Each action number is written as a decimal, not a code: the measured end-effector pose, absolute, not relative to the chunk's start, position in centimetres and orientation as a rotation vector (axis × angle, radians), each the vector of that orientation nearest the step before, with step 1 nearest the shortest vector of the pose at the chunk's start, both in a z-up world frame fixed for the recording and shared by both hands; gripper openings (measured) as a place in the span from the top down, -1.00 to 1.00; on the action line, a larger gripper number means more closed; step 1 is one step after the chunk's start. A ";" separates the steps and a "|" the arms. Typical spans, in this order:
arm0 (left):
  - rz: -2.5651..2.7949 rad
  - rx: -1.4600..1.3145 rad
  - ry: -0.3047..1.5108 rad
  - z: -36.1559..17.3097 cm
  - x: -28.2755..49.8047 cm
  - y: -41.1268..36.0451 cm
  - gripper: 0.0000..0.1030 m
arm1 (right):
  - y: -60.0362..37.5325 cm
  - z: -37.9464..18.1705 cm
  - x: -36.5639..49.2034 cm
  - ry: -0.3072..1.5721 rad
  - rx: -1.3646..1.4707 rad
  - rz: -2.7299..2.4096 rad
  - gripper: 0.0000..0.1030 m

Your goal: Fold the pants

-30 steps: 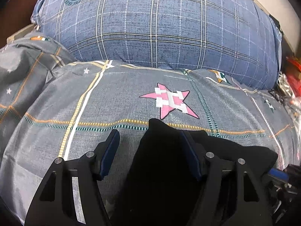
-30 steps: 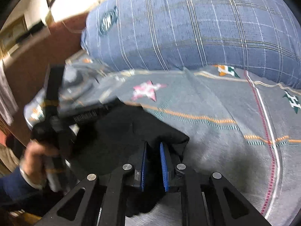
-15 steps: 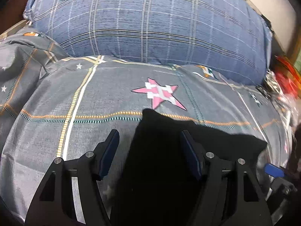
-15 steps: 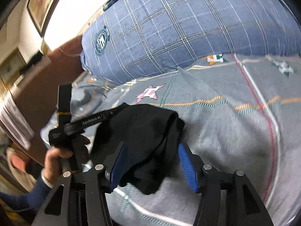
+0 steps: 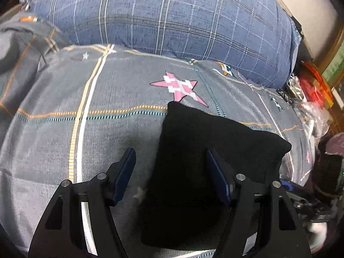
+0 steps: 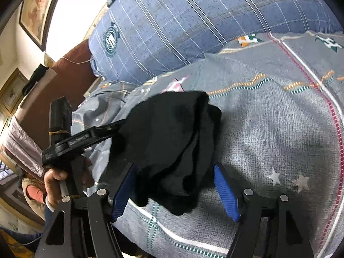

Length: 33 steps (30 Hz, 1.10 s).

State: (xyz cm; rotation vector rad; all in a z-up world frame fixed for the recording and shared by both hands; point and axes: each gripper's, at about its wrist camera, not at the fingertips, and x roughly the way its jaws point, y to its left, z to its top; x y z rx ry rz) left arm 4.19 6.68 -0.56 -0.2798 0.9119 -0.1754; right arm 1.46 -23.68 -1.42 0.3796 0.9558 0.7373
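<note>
The black pants (image 5: pixel 206 167) lie folded into a thick bundle on the grey patterned bedspread (image 5: pixel 96 133). My left gripper (image 5: pixel 172 176) is open, its blue pads to either side of the bundle's left part, holding nothing. In the right wrist view the pants (image 6: pixel 172 142) show as a rumpled black stack. My right gripper (image 6: pixel 174 191) is open just in front of it, blue pads spread wide. The left gripper's black body and the hand holding it (image 6: pixel 64 150) sit at the bundle's left side.
A large blue plaid pillow (image 5: pixel 161 21) fills the back of the bed. A pink star print (image 5: pixel 180 88) lies just beyond the pants. Red and clear clutter (image 5: pixel 311 92) sits past the bed's right edge. A brown headboard (image 6: pixel 71 68) and a framed picture (image 6: pixel 36 13) are at the left.
My right gripper went from shut on the pants to open and has backed off a little. The bundle now rests on the bed. My left gripper stayed open.
</note>
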 end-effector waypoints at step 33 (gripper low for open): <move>-0.296 -0.352 0.936 -0.5 4.4 5.6 -0.21 | -20.7 -0.2 1.2 0.856 0.231 0.801 -0.05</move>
